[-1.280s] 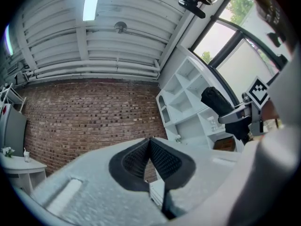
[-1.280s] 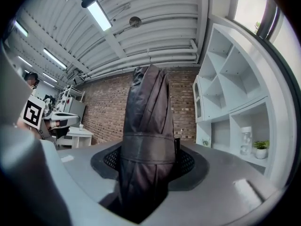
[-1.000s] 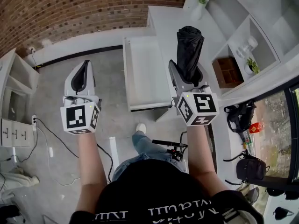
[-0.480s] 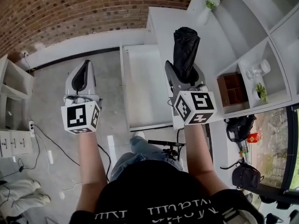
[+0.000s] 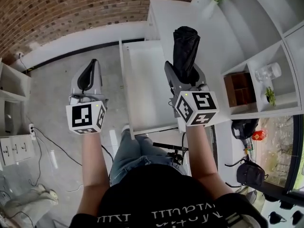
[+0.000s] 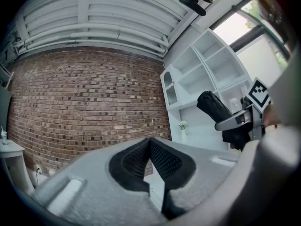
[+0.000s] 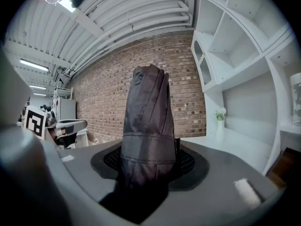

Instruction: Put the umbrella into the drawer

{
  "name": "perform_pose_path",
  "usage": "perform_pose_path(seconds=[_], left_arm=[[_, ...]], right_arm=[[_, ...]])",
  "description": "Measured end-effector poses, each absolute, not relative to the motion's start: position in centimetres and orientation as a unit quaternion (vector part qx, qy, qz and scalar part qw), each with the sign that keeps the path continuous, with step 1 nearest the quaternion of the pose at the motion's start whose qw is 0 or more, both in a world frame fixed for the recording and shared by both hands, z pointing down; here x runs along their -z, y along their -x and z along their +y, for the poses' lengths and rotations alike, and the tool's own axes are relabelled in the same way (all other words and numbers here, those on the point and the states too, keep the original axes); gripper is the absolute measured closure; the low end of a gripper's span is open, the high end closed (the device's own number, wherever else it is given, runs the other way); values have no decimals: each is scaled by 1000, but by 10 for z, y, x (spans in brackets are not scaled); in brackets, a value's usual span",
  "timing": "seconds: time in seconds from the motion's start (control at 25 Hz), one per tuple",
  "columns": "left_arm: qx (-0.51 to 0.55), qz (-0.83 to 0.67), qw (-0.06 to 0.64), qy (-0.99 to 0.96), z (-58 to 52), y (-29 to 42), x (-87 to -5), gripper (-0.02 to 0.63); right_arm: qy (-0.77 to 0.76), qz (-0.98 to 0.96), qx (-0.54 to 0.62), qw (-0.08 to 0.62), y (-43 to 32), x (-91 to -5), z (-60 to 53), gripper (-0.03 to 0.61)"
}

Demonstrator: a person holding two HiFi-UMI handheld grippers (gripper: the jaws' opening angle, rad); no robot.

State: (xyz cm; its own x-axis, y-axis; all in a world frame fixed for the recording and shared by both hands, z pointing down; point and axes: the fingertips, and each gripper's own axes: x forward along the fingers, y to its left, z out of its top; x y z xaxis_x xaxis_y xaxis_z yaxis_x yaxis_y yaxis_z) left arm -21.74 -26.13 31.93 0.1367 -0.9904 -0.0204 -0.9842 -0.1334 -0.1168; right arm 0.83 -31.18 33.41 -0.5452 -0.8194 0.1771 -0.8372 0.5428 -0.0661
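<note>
A folded black umbrella (image 5: pixel 184 49) stands out of my right gripper (image 5: pixel 184 74), which is shut on its lower part. In the right gripper view the umbrella (image 7: pixel 148 121) fills the space between the dark pads of the right gripper (image 7: pixel 149 160). It hangs over the white cabinet top just right of the open white drawer (image 5: pixel 142 87), which shows nothing inside. My left gripper (image 5: pixel 88 77) is over the floor left of the drawer. Its jaws meet at the tips in the left gripper view (image 6: pixel 149 142), with nothing between them.
White shelves (image 5: pixel 266 56) on the right hold a brown box (image 5: pixel 238 87), a glass jar (image 5: pixel 266 72) and small plants. A brick wall (image 5: pixel 71 8) lies ahead. Cables (image 5: pixel 45 144) run across the floor by a small drawer unit (image 5: pixel 13 148). Bags (image 5: pixel 251 172) lie at right.
Both grippers have moved forward toward the drawer and cabinet and sunk a little. The umbrella stayed in the right gripper. The person's leg has stepped forward under the drawer.
</note>
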Motion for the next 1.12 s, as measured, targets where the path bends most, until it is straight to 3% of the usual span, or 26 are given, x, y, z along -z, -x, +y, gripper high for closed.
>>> perform_pose_path(seconds=[0.56,1.12], left_arm=[[70,602,11,796,-303,212,-362,614],[87,588,-20,804,-328,218,-401,614]], right_arm=[[-490,-839,-202,121,14,-447,-335,331],[-464,-806,-282,236,38,-583,-351,331]])
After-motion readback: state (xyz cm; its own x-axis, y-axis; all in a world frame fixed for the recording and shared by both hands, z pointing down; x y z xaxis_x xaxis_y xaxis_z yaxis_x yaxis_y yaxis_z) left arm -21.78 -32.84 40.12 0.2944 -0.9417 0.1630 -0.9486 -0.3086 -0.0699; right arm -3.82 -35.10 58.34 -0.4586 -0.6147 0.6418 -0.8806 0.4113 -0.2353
